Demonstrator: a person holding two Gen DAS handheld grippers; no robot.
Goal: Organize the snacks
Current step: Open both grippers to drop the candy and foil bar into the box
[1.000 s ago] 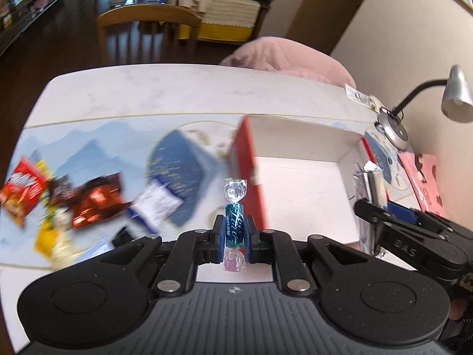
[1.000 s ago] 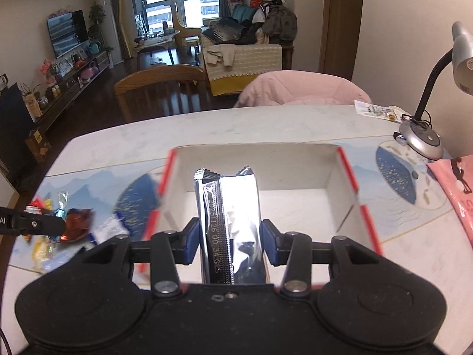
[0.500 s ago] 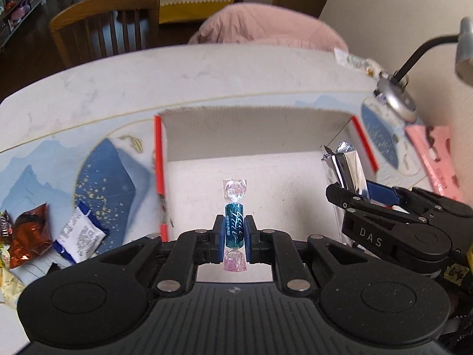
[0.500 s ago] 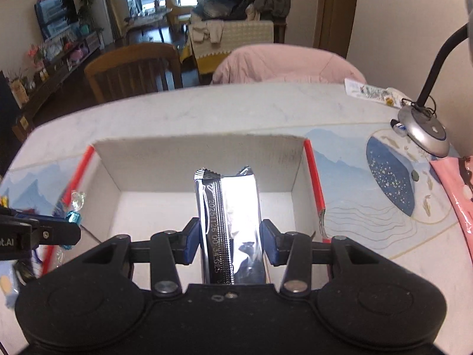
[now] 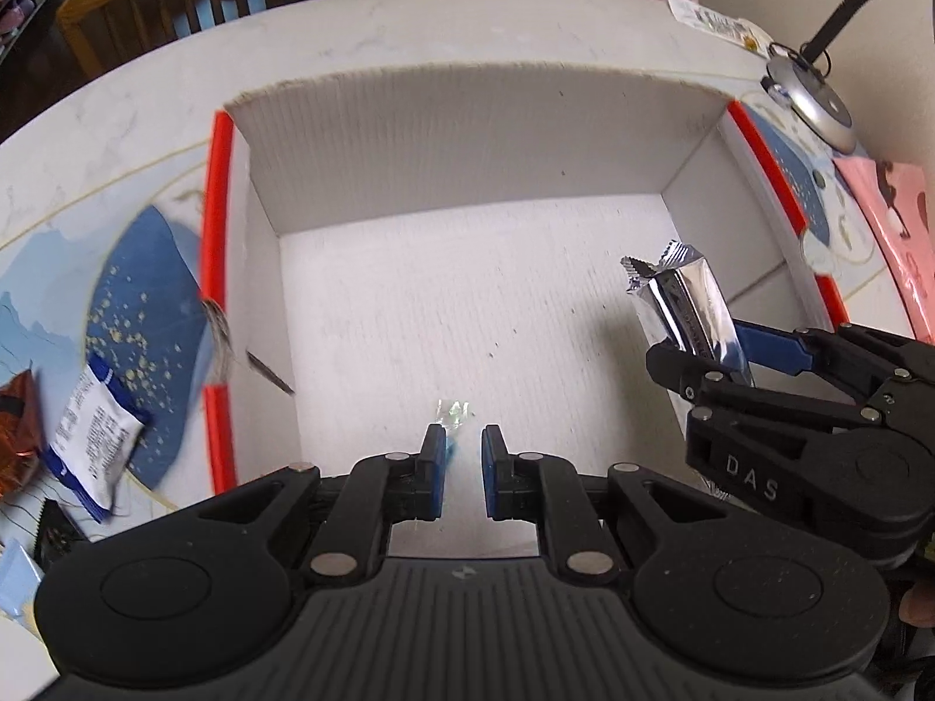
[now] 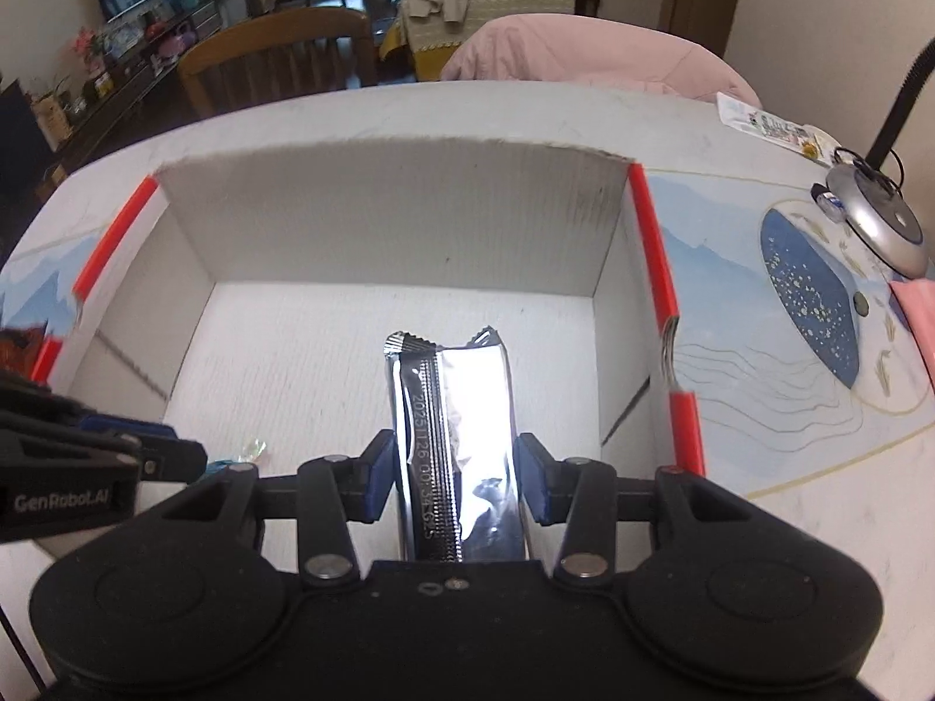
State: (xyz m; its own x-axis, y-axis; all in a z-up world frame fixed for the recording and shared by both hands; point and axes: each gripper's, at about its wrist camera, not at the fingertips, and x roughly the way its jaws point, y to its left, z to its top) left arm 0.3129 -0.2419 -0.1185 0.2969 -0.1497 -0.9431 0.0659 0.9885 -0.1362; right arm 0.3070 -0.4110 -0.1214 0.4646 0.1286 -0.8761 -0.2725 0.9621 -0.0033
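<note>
Over the white cardboard box point(image 5: 467, 187) with red-edged flaps, the left gripper point(image 5: 463, 467) hangs with its blue pads spread apart, nothing between them. Just beyond its tips, the twist-wrapped candy point(image 5: 453, 412) shows only as a clear wrapper end and a trace of blue by the left pad; whether it lies on the box floor or is on its way down cannot be told. In the right wrist view the same candy point(image 6: 254, 448) appears low at the box's near left, beside the left tool.

At the box's right side, the right gripper point(image 6: 453, 476) carries the silver foil snack bar point(image 6: 453, 438), its crimped end pointing at the far wall. The pads sit close along the bar's sides, though a sliver of space shows at each, so the grip looks loose.

Farther out, left of the box, a white-and-blue sachet point(image 5: 93, 438) and an orange-red wrapper point(image 5: 17, 426) wait on the table. A lamp base point(image 6: 882, 228) stands to the box's right.

The risks, as they appear: the slack-held bar could slide out early and strike the right wall or flap, landing outside; and the two tools, crowded over one box, could knock together as the left one lifts away.
</note>
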